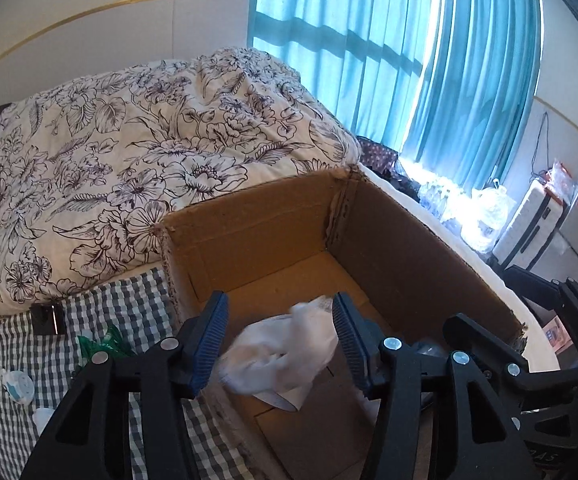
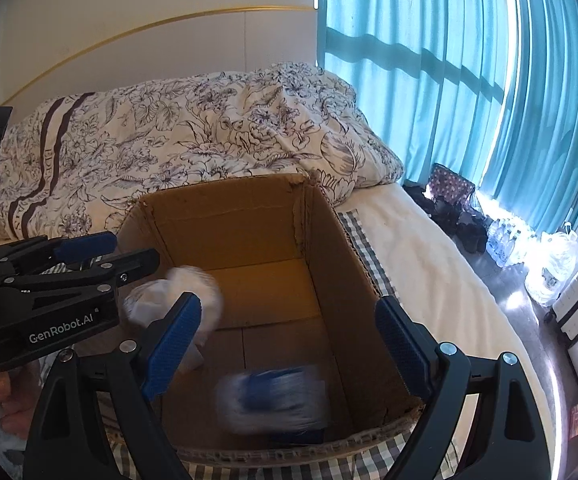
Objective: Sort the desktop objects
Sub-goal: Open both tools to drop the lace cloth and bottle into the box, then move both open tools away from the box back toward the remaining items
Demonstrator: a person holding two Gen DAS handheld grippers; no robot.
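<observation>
An open cardboard box (image 1: 249,216) (image 2: 229,220) stands on the bed. My left gripper (image 1: 279,308) hangs open over its near-left corner. A crumpled white plastic bag (image 1: 285,356) (image 2: 177,292) is blurred between and below its blue pads, touching neither. My right gripper (image 2: 289,304) is open above the box's near side with nothing between its fingers. Below it, a blue and white packet (image 2: 273,400) is blurred by motion on or just above the box floor. In the right wrist view my left gripper (image 2: 129,252) reaches in from the left.
A grey checked cloth (image 1: 129,308) lies under the box, with a green packet (image 1: 101,344), a small white and blue object (image 1: 19,386) and a small black item (image 1: 47,318) on it. A floral duvet (image 1: 129,140) is heaped behind. Teal curtains and floor clutter are on the right.
</observation>
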